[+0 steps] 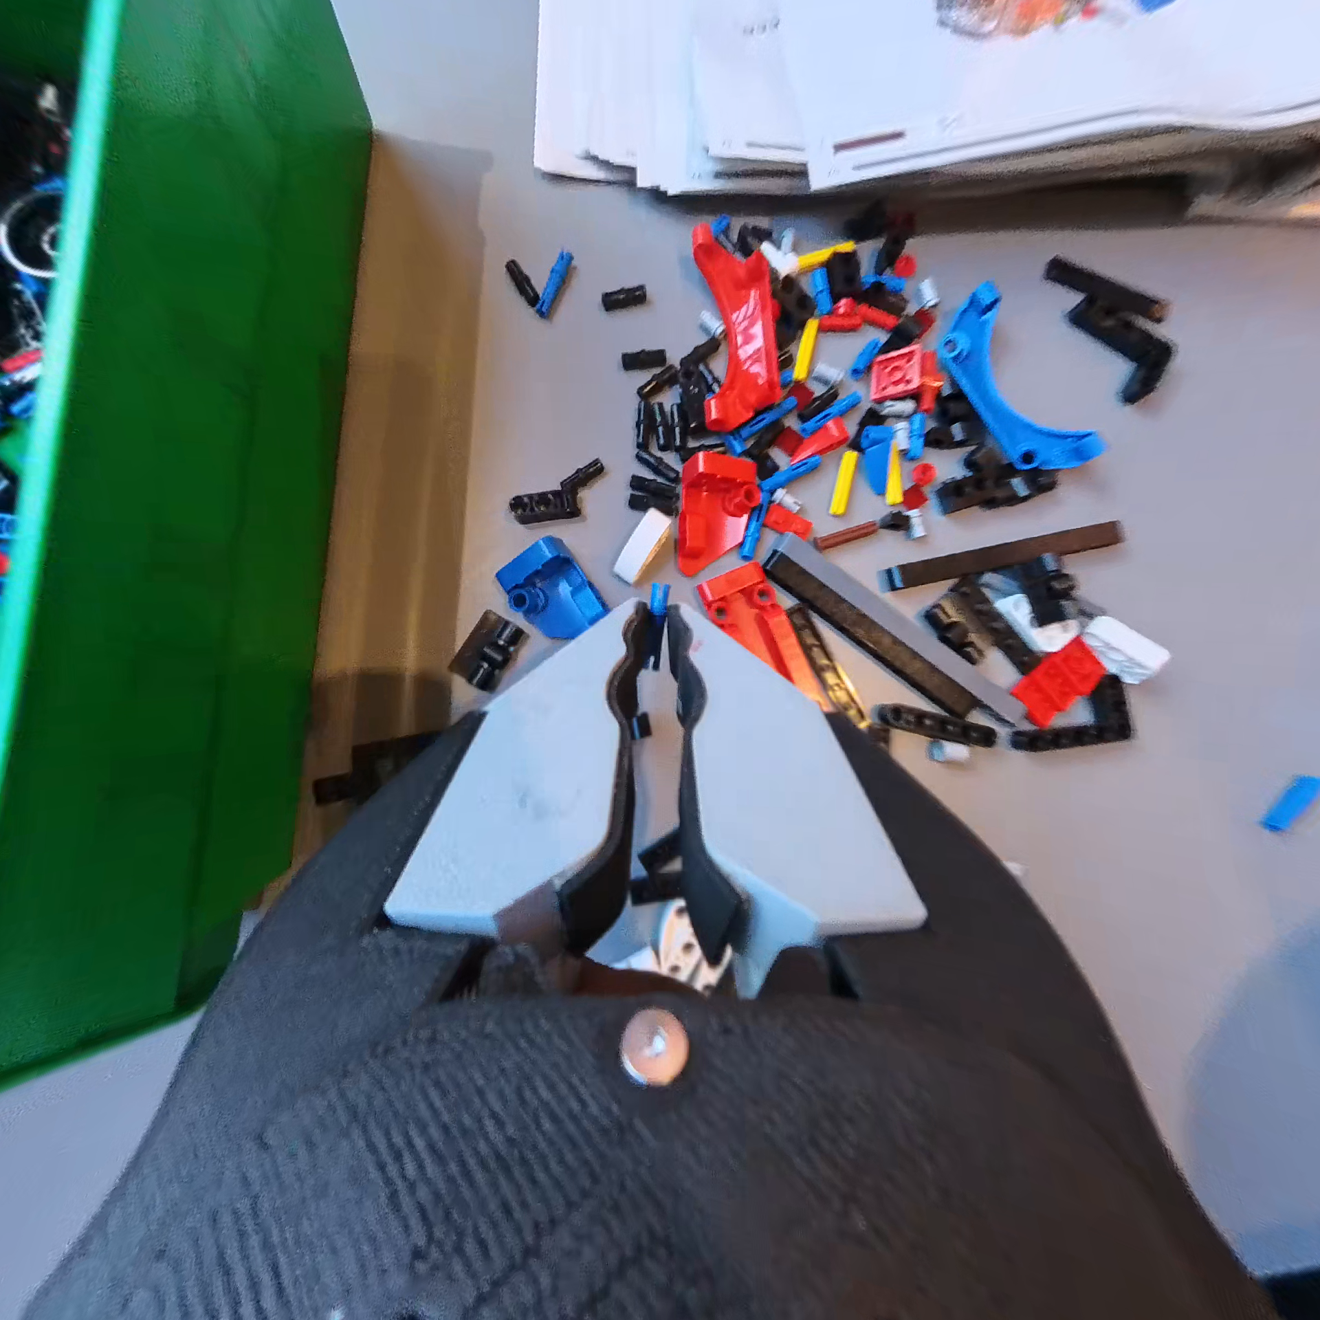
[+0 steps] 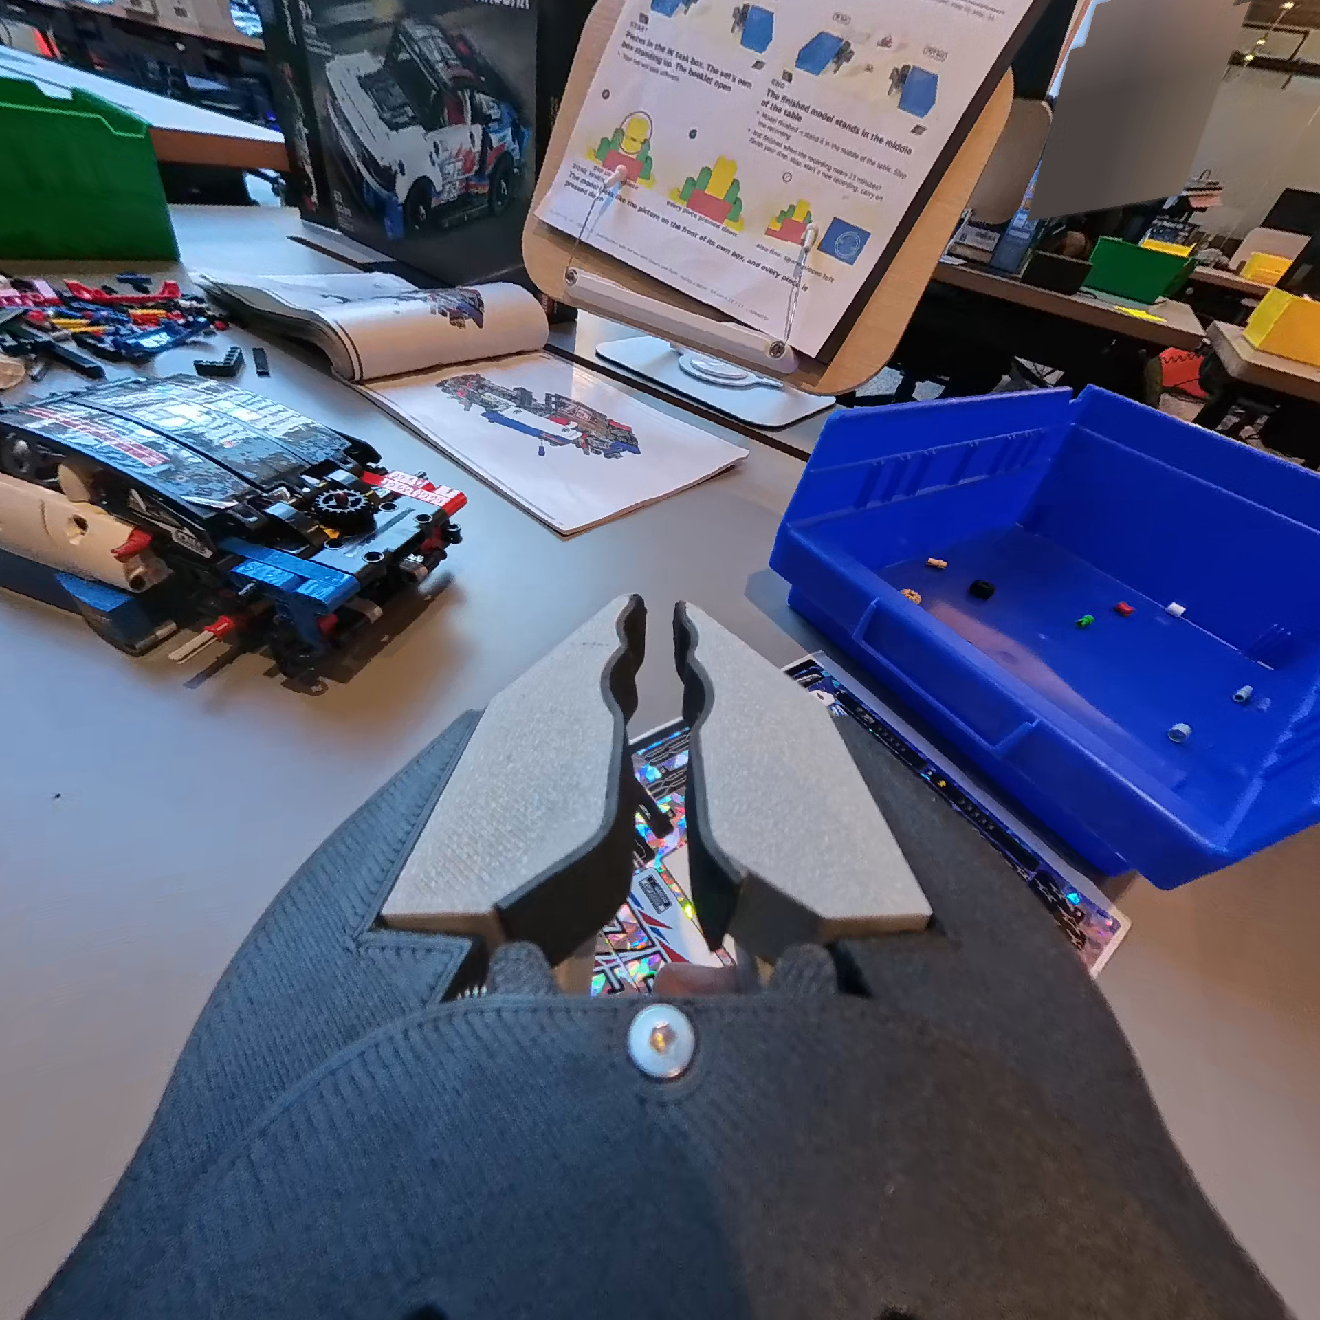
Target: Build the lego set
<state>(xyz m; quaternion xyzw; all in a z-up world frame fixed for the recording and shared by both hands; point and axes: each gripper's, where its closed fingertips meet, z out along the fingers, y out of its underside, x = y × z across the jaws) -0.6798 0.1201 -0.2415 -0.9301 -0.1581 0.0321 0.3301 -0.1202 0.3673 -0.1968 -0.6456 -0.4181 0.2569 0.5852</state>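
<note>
In the left wrist view my left gripper [image 1: 658, 620] is shut on a small blue pin [image 1: 658, 607], held above a scattered pile of red, blue, black and yellow Lego pieces [image 1: 821, 400] on the grey table. In the right wrist view my right gripper [image 2: 659, 618] is nearly closed with a narrow gap and holds nothing, hovering over the table. The partly built car model [image 2: 214, 500], black, blue and white, lies to its left. The open instruction booklet [image 2: 543, 436] lies beyond the model.
A green bin [image 1: 214, 500] stands left of the pile. A stack of booklet pages [image 1: 928, 93] lies behind it. A blue bin [image 2: 1071, 628] with several tiny pieces sits right, on a sticker sheet [image 2: 664, 778]. The set's box [image 2: 421, 121] and a page stand [image 2: 750, 178] are behind. The gap from one gripper's tips to the other's is roughly 60 cm. Between my right fingertips and the partly built car model [image 2: 214, 500] there is roughly 15 cm.
</note>
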